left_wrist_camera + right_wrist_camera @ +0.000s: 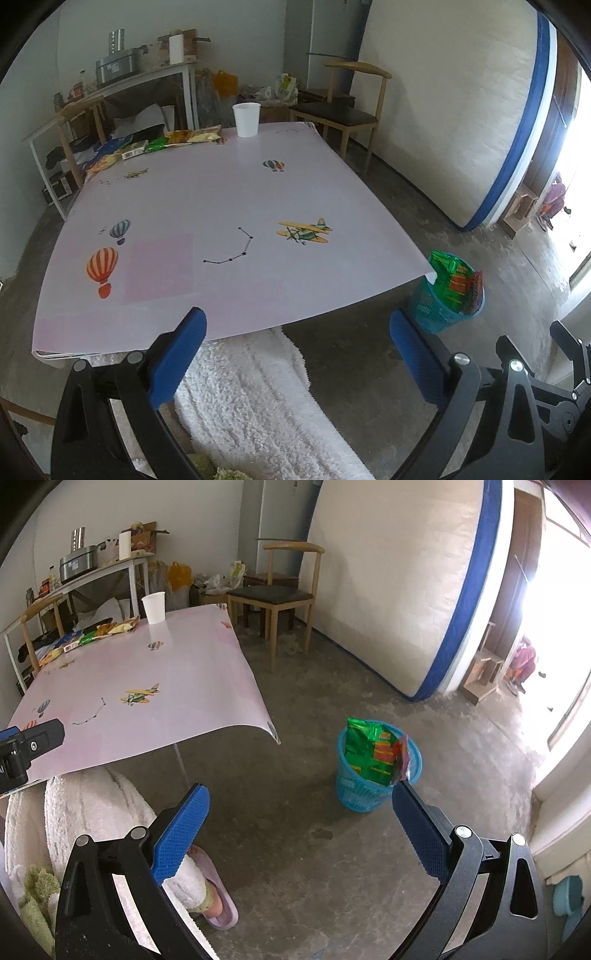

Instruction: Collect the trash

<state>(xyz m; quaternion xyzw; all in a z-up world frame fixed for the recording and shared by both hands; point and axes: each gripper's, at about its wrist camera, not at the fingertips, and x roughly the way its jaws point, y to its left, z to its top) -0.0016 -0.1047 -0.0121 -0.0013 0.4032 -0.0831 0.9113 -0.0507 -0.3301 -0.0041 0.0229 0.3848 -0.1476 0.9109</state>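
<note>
A blue mesh trash basket (354, 794) stands on the floor right of the table, with a green and red snack bag (369, 753) sticking out of it; it also shows in the left wrist view (432, 314). Several snack wrappers (159, 144) lie along the far left edge of the pink table (221, 206), next to a white paper cup (246, 120). My left gripper (297, 325) is open and empty over the table's near edge. My right gripper (301, 801) is open and empty above the floor, just left of the basket.
A wooden chair (280, 590) stands behind the table, a mattress (399, 590) leans on the right wall. A shelf with clutter (122, 85) stands at the back left. The person's white-robed legs and a slippered foot (218, 904) are below the table edge.
</note>
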